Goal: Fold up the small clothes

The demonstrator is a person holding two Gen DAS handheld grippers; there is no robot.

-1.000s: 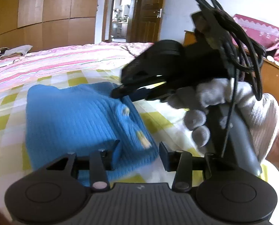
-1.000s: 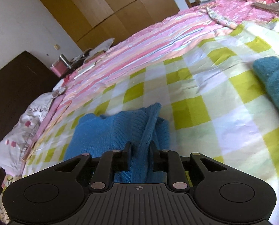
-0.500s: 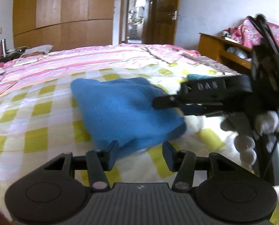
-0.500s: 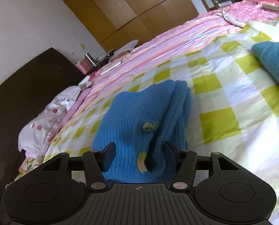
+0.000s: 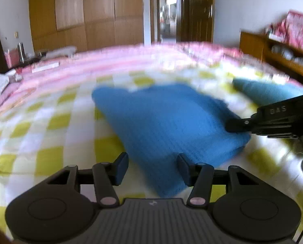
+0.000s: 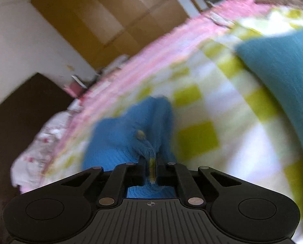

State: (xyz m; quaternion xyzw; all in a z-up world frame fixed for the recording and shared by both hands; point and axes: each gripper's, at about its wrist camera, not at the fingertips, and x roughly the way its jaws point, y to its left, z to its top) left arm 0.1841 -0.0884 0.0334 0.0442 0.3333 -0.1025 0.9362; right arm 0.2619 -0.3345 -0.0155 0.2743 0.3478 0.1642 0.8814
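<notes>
A folded blue knitted sweater lies on the yellow-checked bedspread. My left gripper is open just in front of its near corner, touching nothing. My right gripper is shut on the sweater's edge, near a yellow trim, and shows at the right of the left wrist view, pinching the sweater's right side. Both views are motion-blurred.
A second, teal garment lies folded to the right, also in the left wrist view. A pink striped quilt covers the far bed. A wooden shelf stands at the right, wardrobes behind.
My right gripper was shut, opened half a second ago, and has shut again on the sweater's edge. My left gripper has drawn back and swung, staying open.
</notes>
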